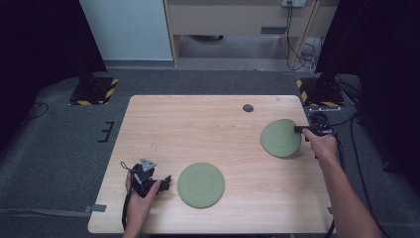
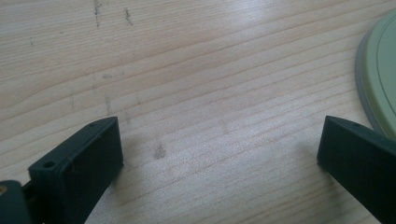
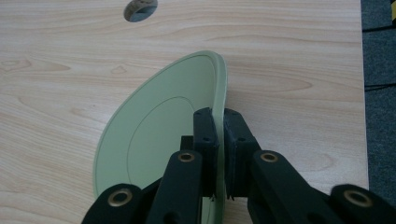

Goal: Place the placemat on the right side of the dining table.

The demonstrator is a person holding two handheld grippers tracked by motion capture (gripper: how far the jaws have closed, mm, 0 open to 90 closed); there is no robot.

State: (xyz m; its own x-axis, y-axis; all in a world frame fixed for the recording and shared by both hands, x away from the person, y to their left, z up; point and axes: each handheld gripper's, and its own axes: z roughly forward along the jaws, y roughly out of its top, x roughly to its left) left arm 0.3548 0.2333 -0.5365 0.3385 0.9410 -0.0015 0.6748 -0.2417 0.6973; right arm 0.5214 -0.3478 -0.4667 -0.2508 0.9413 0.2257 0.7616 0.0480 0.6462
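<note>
Two round green plates are on the wooden table (image 1: 198,129). One plate (image 1: 201,185) lies flat near the front, just right of my left gripper (image 1: 166,183). That gripper rests low over the wood with its jaws wide apart and nothing between them (image 2: 219,144); the plate's rim (image 2: 378,79) shows at the right edge of the left gripper view. The other plate (image 1: 281,138) is tilted up off the table at the right. My right gripper (image 1: 300,129) is shut on its rim (image 3: 220,140), with the plate (image 3: 159,130) standing on edge to the left of the jaws.
A round cable hole (image 1: 248,108) sits near the table's far edge, also seen as a hole (image 3: 140,9) in the right gripper view. Grey carpet (image 1: 59,148) surrounds the table. Black stands with striped bases (image 1: 94,89) flank the far corners.
</note>
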